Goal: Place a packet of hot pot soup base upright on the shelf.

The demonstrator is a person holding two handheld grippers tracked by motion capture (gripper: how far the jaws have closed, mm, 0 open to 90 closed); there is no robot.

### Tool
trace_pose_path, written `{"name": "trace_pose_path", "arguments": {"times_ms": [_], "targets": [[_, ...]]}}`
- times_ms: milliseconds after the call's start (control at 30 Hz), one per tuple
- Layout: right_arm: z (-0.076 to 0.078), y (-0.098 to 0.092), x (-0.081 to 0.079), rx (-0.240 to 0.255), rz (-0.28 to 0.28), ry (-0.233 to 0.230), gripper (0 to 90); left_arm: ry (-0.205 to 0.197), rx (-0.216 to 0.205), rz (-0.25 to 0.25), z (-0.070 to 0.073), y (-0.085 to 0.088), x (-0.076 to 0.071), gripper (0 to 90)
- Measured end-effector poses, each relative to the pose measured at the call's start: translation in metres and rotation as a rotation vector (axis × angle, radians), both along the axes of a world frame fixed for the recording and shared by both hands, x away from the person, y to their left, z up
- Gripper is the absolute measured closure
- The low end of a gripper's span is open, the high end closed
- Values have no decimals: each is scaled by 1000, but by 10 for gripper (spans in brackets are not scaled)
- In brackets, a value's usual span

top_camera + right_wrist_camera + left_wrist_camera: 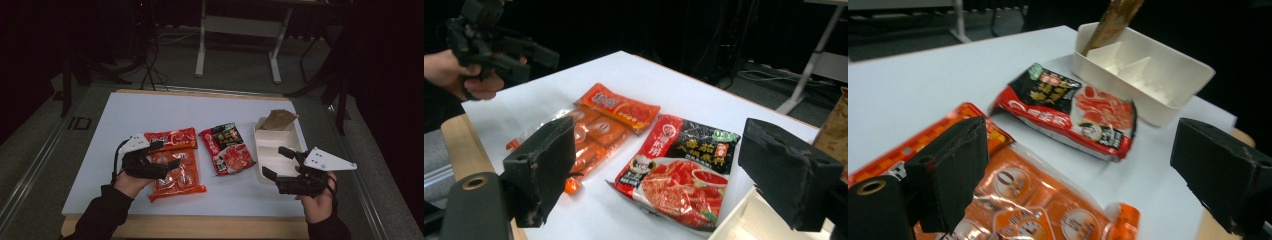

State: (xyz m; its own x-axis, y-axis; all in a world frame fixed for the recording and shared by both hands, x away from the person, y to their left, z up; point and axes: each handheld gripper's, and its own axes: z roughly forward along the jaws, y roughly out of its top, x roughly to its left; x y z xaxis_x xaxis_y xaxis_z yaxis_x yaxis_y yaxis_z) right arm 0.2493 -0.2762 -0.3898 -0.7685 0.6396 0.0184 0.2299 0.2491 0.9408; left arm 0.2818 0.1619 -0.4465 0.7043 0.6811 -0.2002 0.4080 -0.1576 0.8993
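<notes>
One brown packet [278,120] leans in the tray [265,148]; the orange packet [176,170] and red packet [227,148] lie unpacked mid-bench. Left gripper [165,155] and right gripper [275,162] hover, jaws apart, empty.

A white table top [150,112] with a wooden edge along the near side carries it all. Dead centre lies the black-and-red soup-base pouch [227,148], flat on the white, and that's our landmark. Just left of it, close but apart, the orange packet of sachets [175,165], also flat, red header strip at its far end. Just right of the pouch stands the cream divided tray [276,150], its near compartments bare, a brown paper packet [278,119] leaning in its far compartment.
</notes>
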Motion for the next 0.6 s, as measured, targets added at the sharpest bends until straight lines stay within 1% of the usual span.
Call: {"name": "trace_pose_path", "arguments": {"times_ms": [67,100,167,200,233,267,300,333,367,400,433,467,533,567,600], "targets": [[-1,-1,-6,15,-15,-11,152,6,7,-6,3,-4,4,89],[-1,-2,-8,21,-21,-7,152,0,10,-4,4,-5,6,89],[-2,-2,-9,24,-23,-4,152,4,11,-13,5,-7,8,89],[-3,-2,-11,23,-27,-1,152,0,13,-11,8,-12,13,89],[-5,-2,-14,16,-33,0,151,4,23,-23,9,-15,16,89],[-6,-2,-16,22,-37,0,152,4,31,-22,10,-19,19,89],[-7,-2,-17,23,-42,0,152,5,27,-32,11,-21,22,89],[-8,-1,-18,22,-50,-3,151,9,27,-33,11,-25,25,89],[-9,-2,-20,32,-48,-4,144,13,26,-38,12,-28,27,89],[-9,-2,-20,39,-45,-1,143,21,23,-51,12,-31,29,89],[-9,-2,-21,39,-48,-7,143,21,32,-45,12,-36,31,89],[-9,-2,-22,32,-56,-11,143,19,36,-51,12,-39,33,89],[-10,-1,-24,30,-64,-24,139,31,38,-54,11,-46,37,98],[-10,-1,-24,29,-61,-23,133,40,40,-63,11,-49,40,98],[-11,0,-24,28,-54,-14,120,47,54,-47,11,-53,43,97]]}}
